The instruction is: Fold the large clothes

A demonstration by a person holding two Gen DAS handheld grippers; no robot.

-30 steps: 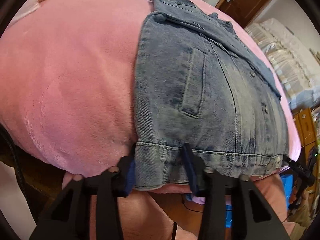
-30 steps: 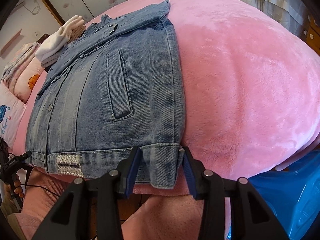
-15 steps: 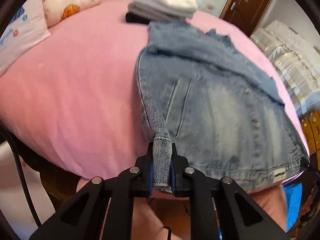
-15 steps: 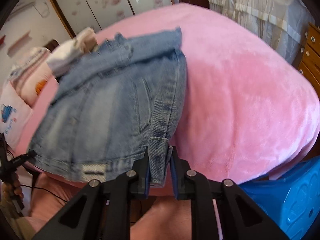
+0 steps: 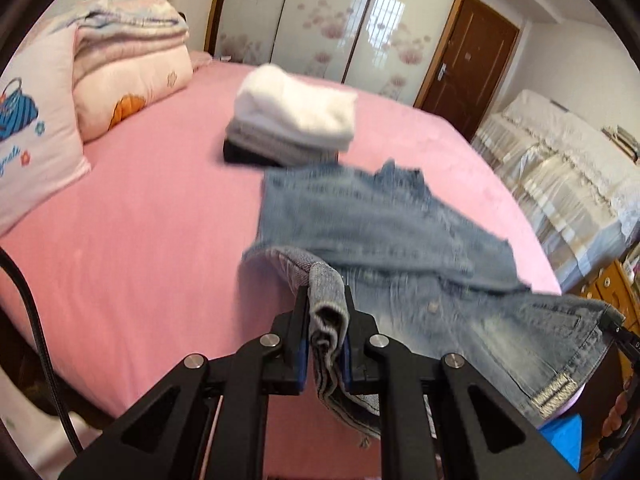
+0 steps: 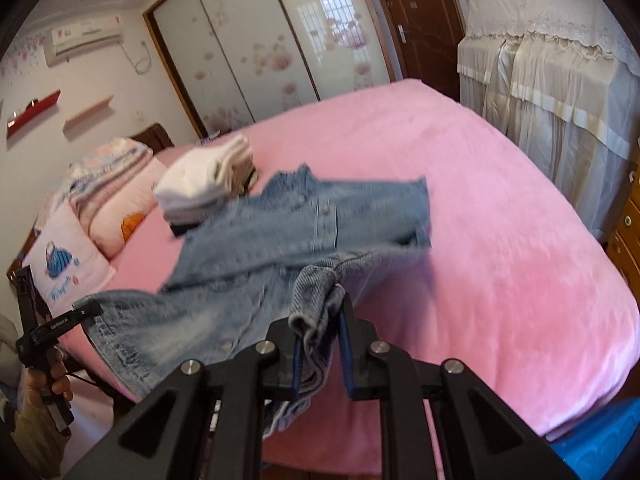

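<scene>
left wrist view: left tongs [image 5: 326,332] clamped tight on a bunched hem corner of the denim jacket [image 5: 400,240]. jacket lifted off the pink bed [image 5: 140,220] at the near edge, far half draped back over itself, motion-blurred. far left: pillows [image 5: 120,80]. far centre, just beyond the jacket: stack of folded clothes [image 5: 296,124], white on top. only this view shows the blue stool [image 5: 560,436] under the jacket's right hem.

right wrist view: right tongs [image 6: 320,344] closed on the other hem corner, denim bunched between the pads. only this view shows the person's hand [image 6: 44,380] on the left tongs' grip at far left, and the air conditioner [image 6: 86,38] on the wall. right half of the bed is bare pink.
</scene>
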